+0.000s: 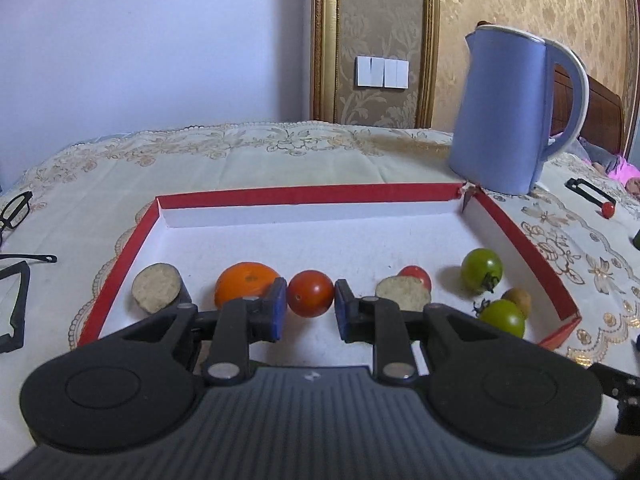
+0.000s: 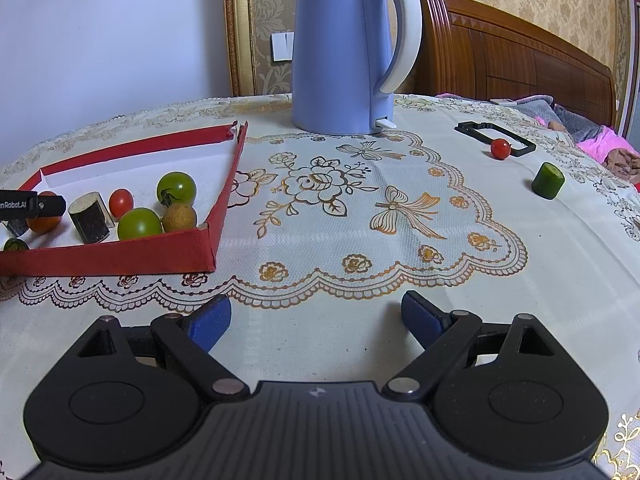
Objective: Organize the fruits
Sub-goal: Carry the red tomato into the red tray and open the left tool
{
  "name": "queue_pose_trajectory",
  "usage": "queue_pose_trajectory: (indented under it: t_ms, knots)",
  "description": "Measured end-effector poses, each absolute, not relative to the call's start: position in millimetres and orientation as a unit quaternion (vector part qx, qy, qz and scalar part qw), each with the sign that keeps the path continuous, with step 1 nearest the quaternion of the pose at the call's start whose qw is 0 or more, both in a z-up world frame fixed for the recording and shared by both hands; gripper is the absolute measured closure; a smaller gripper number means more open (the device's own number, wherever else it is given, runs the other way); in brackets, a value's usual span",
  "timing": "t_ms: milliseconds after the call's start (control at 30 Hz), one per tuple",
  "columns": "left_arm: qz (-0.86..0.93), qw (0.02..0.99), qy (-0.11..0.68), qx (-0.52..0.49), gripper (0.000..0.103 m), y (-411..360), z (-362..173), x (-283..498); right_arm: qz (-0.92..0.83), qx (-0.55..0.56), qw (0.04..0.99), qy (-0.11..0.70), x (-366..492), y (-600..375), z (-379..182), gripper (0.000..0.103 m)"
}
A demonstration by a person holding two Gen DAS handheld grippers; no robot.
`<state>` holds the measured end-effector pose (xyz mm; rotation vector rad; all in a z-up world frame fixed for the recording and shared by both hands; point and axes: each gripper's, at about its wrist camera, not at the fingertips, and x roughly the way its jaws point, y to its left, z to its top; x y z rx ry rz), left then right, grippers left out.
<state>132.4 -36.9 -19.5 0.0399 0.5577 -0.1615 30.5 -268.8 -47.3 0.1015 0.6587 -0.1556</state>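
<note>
A red-rimmed white tray [image 1: 304, 194] holds an orange fruit [image 1: 246, 282], two eggplant pieces [image 1: 157, 288], two green tomatoes [image 1: 481, 270], a small red tomato [image 1: 416, 274] and a brown longan [image 1: 518, 299]. My left gripper [image 1: 310, 310] is inside the tray with its blue pads on either side of a red tomato [image 1: 310, 294]; a slight gap shows at each pad. My right gripper [image 2: 316, 322] is open and empty over the tablecloth. A red cherry tomato [image 2: 500, 148] and a green cucumber piece [image 2: 548, 180] lie on the cloth at the far right.
A blue kettle [image 2: 340, 48] stands behind the tray's [image 2: 120, 254] far right corner. A black rectangular frame [image 2: 496, 138] lies by the loose cherry tomato. Glasses [image 1: 14, 210] and a black frame [image 1: 16, 308] lie left of the tray. A bed headboard [image 2: 520, 52] is behind the table.
</note>
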Motion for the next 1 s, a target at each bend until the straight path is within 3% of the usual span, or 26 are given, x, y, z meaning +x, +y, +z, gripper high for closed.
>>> queue_pose_trajectory:
  t_ms: [500, 600, 733, 900, 1000]
  knots:
    - [-0.078, 0.947, 0.31, 0.032, 0.076, -42, -33, 139, -0.076, 0.05, 0.942, 0.323, 31, -269, -48, 0.01]
    - [-0.08, 0.947, 0.308, 0.045, 0.064, -44, -34, 135, -0.077, 0.048, 0.942, 0.324, 31, -268, -48, 0.01]
    - [-0.064, 0.952, 0.292, 0.062, 0.04, -47, -33, 125, -0.078, 0.045, 0.941, 0.325, 31, -268, -48, 0.01]
    - [-0.054, 0.956, 0.28, 0.073, 0.037, -46, -34, 120, -0.078, 0.045, 0.941, 0.325, 31, -268, -48, 0.01]
    - [-0.049, 0.958, 0.273, 0.076, 0.03, -45, -36, 122, -0.077, 0.045, 0.941, 0.325, 31, -268, -48, 0.009]
